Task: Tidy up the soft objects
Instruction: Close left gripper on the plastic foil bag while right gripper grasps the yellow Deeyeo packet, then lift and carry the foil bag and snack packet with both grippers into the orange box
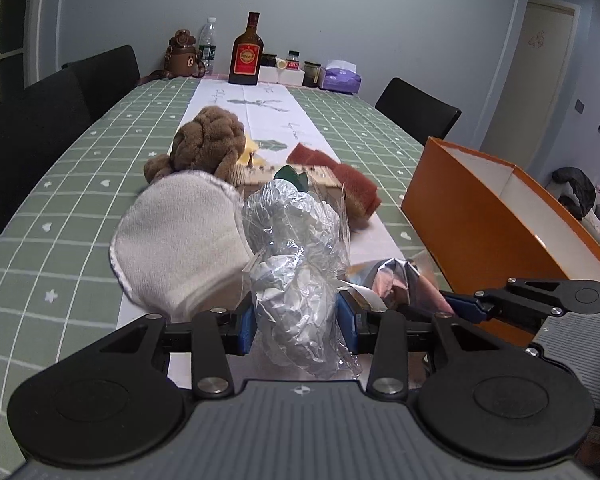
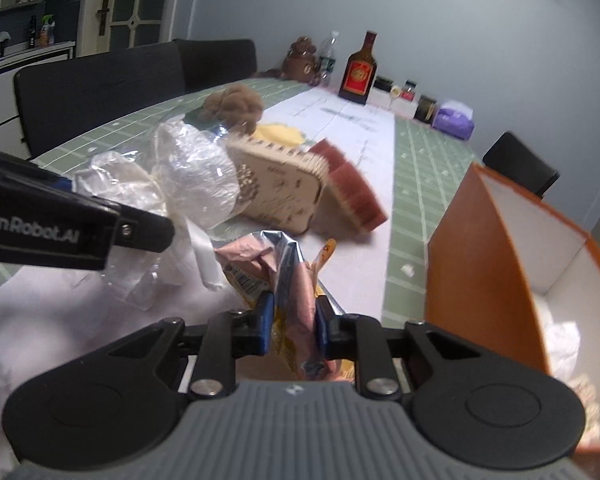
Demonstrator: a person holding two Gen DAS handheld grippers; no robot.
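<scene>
My left gripper [image 1: 296,320] is shut on a crumpled clear plastic bag [image 1: 296,264] with white stuffing, held above the table. A round pale cloth pad [image 1: 176,240] hangs just left of the bag. My right gripper [image 2: 292,320] is shut on a pink and yellow foil snack packet [image 2: 296,292], lifted off the table; the same packet [image 1: 392,280] shows beside the bag in the left wrist view. An orange box [image 2: 496,256] with a white inside stands open to the right. On the runner lie a brown plush toy [image 1: 208,140] and a red-brown pad [image 1: 348,180].
A pale wooden comb-like board [image 2: 276,188] lies by the red pad, with a yellow item [image 2: 280,132] behind it. A brown bottle [image 1: 246,52], jars, a bear flask and a purple tissue pack [image 1: 340,78] line the far table edge. Black chairs stand on both sides.
</scene>
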